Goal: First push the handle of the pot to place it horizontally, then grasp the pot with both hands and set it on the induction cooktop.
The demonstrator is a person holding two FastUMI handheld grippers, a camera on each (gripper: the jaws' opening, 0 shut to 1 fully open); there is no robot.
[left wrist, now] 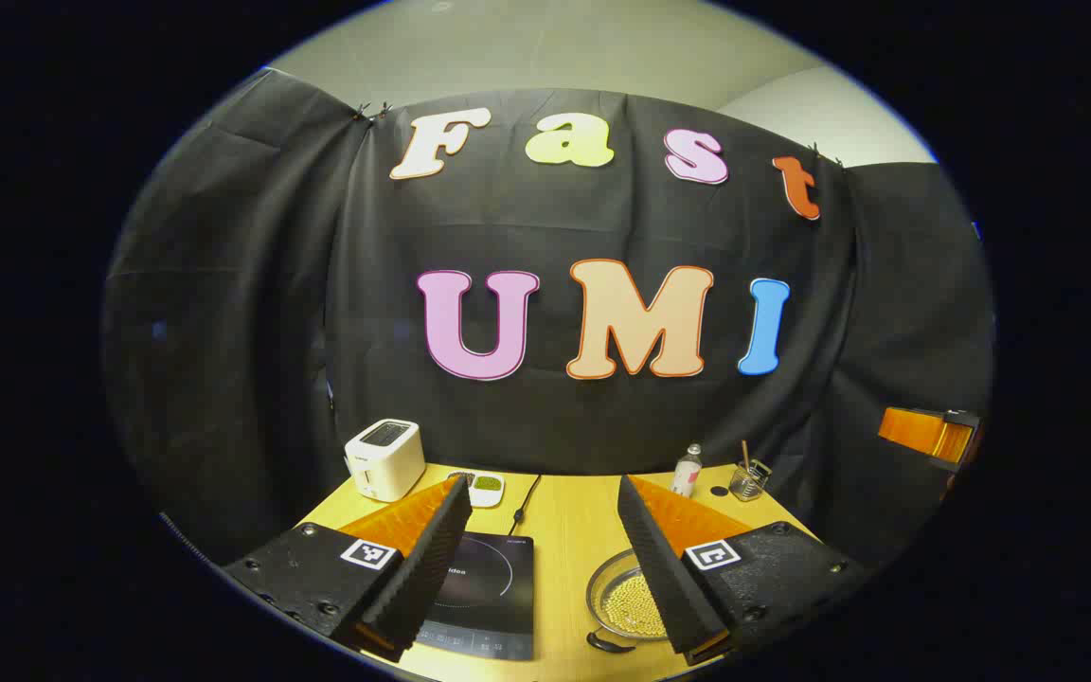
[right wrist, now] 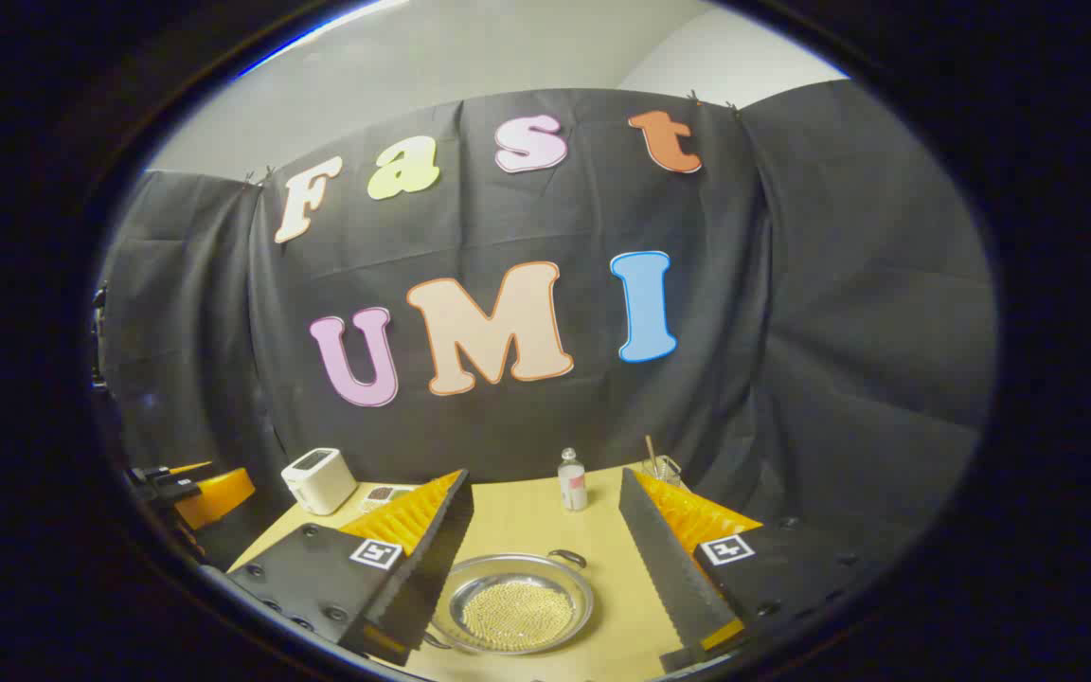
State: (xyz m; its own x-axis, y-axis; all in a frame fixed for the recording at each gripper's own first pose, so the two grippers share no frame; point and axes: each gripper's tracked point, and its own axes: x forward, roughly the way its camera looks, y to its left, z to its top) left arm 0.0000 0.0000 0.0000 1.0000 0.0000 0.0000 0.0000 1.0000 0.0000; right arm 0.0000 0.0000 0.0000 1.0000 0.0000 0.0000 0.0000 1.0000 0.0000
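Observation:
A shallow metal pot (right wrist: 517, 606) holding small yellowish beads sits on the wooden table (right wrist: 527, 516), low between my right gripper's fingers. A dark loop handle (right wrist: 567, 557) shows on its far rim. My right gripper (right wrist: 545, 474) hovers above it, open and holding nothing. In the left gripper view the pot (left wrist: 623, 601) lies partly behind one finger, with a dark handle (left wrist: 607, 644) at its near edge. The black induction cooktop (left wrist: 484, 592) lies just left of the pot. My left gripper (left wrist: 542, 483) is open above both, apart from them.
A white toaster (left wrist: 384, 459) and a small dish of green bits (left wrist: 487, 488) stand at the back left. The cooktop's cable (left wrist: 522, 502) runs to the rear. A small bottle (right wrist: 571, 481) and a glass jar (right wrist: 659, 469) stand at the back right.

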